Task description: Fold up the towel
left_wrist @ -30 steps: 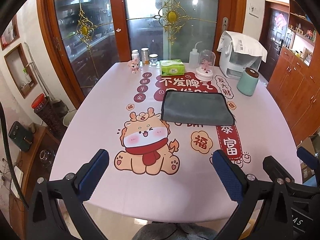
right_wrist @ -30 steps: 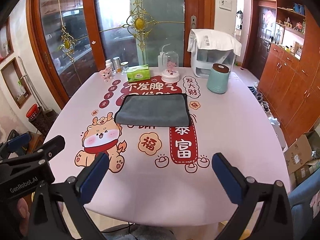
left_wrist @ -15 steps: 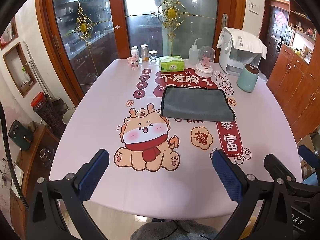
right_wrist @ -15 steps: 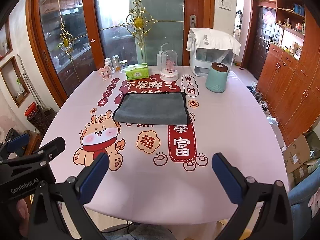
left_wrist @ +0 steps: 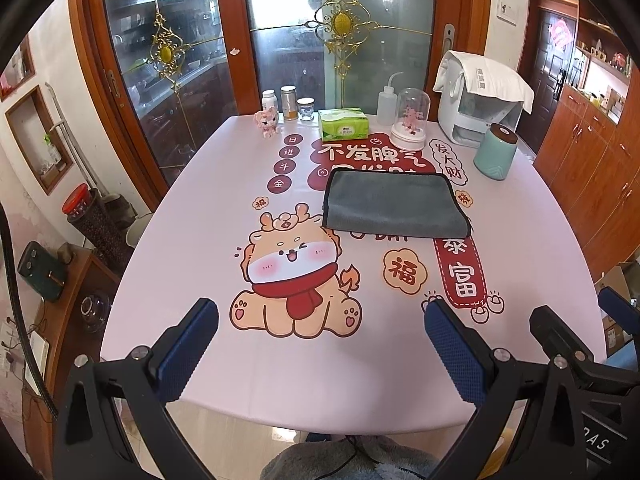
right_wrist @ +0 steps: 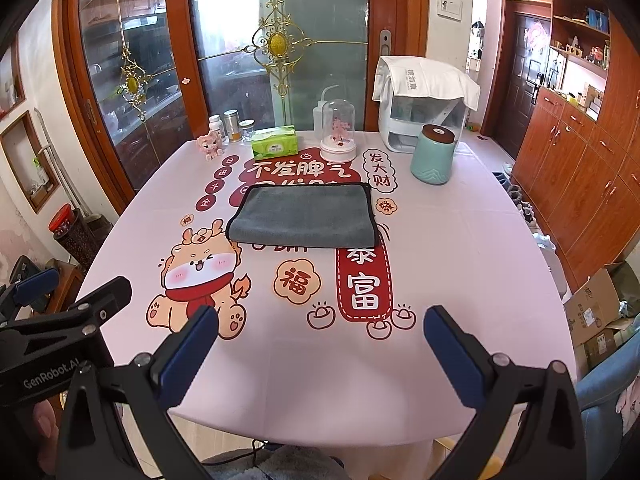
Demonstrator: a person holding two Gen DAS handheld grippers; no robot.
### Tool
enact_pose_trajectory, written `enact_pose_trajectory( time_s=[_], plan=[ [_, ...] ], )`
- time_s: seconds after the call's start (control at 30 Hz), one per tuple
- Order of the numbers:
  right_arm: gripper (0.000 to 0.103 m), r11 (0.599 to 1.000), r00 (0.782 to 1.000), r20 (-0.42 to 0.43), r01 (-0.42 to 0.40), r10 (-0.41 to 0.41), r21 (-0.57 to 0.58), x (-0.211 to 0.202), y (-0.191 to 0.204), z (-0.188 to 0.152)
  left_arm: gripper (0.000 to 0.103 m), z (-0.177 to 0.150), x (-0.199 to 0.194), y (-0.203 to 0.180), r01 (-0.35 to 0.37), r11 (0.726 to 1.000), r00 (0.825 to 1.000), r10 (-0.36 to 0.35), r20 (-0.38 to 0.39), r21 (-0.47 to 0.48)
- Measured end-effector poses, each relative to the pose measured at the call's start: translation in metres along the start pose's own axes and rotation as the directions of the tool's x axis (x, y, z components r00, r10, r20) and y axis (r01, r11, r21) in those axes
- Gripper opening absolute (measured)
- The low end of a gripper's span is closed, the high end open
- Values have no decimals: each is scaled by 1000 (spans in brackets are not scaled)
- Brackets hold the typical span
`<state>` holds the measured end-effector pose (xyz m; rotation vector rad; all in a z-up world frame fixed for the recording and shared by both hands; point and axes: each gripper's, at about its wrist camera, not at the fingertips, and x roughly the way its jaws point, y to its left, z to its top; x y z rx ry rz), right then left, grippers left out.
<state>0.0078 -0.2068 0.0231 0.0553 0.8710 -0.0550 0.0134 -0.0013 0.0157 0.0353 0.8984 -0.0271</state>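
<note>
A grey rectangular microfibre towel [left_wrist: 394,204] lies flat and already doubled, its rounded fold at six o'clock, on a pink tablecloth-covered table [left_wrist: 208,216] printed with a cartoon dragon and red characters, well apart from both tools. The left gripper [left_wrist: 320,332] and the right gripper [right_wrist: 320,332], each with black arms and blue textured pads, hover side by side over the table's near edge at six o'clock, jaws spread wide and grasping nothing. Both point level toward twelve o'clock, the left tool's body visible at nine o'clock in the right wrist view. The step in hand appears to be the approach: to do it well, each gripper should probably travel to a separate corner on one short side of the towel, descend low enough to pinch both layers together, and lift evenly so the edges meet square. A mint-green ceramic canister with a brown lid [left_wrist: 496,152] stands at two o'clock, near the towel's far right corner, and should be given room.
</note>
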Motion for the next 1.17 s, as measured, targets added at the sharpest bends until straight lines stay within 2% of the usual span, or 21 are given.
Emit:
enact_pose_trajectory(
  time_s=[1.17],
  plan=[
    [103,1000,1000,-12,2,-2,-1,3,-3,-5,103,-6,1,6,-4,1000,1000,5,-17,14]
  ],
)
